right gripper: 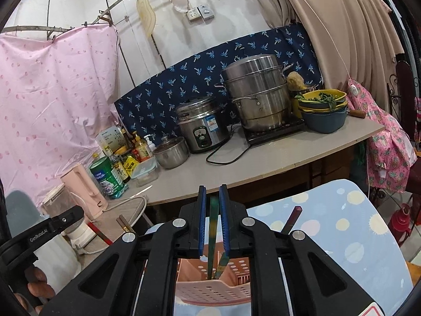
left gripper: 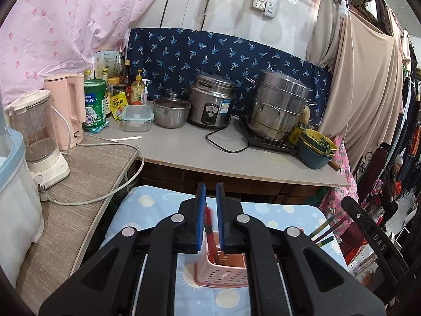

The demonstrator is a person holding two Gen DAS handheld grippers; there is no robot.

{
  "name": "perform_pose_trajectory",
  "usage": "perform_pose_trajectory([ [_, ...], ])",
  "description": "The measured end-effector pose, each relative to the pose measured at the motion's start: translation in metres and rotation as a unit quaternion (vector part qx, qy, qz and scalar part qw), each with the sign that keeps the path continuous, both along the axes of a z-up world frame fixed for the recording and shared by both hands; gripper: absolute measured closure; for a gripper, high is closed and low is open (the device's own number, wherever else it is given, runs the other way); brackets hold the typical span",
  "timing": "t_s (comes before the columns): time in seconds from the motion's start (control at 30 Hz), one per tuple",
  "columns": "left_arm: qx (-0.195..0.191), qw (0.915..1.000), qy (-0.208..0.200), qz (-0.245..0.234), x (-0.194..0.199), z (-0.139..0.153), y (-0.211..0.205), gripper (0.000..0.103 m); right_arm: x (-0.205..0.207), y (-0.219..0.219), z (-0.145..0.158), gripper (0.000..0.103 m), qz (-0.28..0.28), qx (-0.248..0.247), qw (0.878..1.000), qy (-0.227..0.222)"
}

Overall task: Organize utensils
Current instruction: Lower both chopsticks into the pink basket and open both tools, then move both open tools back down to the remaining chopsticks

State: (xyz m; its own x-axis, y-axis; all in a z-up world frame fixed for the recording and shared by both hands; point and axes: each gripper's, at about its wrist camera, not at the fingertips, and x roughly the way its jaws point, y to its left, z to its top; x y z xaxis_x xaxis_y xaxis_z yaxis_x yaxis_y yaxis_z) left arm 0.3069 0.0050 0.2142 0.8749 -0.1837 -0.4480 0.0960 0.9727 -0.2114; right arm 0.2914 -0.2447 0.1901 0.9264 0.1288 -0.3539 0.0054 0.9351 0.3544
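Pink perforated utensil basket (left gripper: 223, 271) at six o'clock on blue dotted cloth (left gripper: 147, 205); left gripper (left gripper: 210, 192) clamped on red chopsticks (left gripper: 209, 221), right gripper (right gripper: 211, 192) nearly closed around green chopsticks (right gripper: 213, 223), tips in basket. "GenRobot.AI" readable at eight o'clock, "DAS" at four; beyond, rice cooker (left gripper: 211, 102).

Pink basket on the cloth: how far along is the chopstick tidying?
Midway, it seems. Done: no chopstick clearly sits freed in the pink basket yet. In hand: the left gripper grips red chopsticks above it; green chopsticks stand between the right gripper's pads, their tips already inside the basket. Left: letting both sets go into it.
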Motion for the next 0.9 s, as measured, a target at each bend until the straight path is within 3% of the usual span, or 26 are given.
perform_pose_trajectory([
  [0.13, 0.003, 1.0000, -0.005, 0.003, -0.008, 0.003, 0.001, 0.081, -0.013, -0.002, 0.005, 0.086, -0.003, -0.003, 1.000, -0.005],
  [0.43, 0.006, 1.0000, -0.002, -0.005, -0.039, 0.006, 0.001, 0.077, -0.055, 0.002, 0.007, 0.084, 0.010, -0.010, 1.000, -0.006],
  [0.53, 0.011, 0.9999, -0.002, -0.008, -0.052, 0.002, 0.002, 0.077, -0.076, 0.007, 0.003, 0.077, 0.010, -0.026, 1.000, -0.007],
  [0.7, 0.021, 0.9995, 0.014, -0.016, -0.078, -0.016, 0.005, 0.077, -0.114, 0.017, -0.011, 0.074, 0.017, -0.055, 0.998, 0.001],
  [0.9, 0.038, 0.9980, 0.044, -0.023, -0.113, -0.053, 0.009, 0.076, -0.159, 0.026, -0.048, 0.073, 0.033, -0.078, 0.996, 0.041],
])
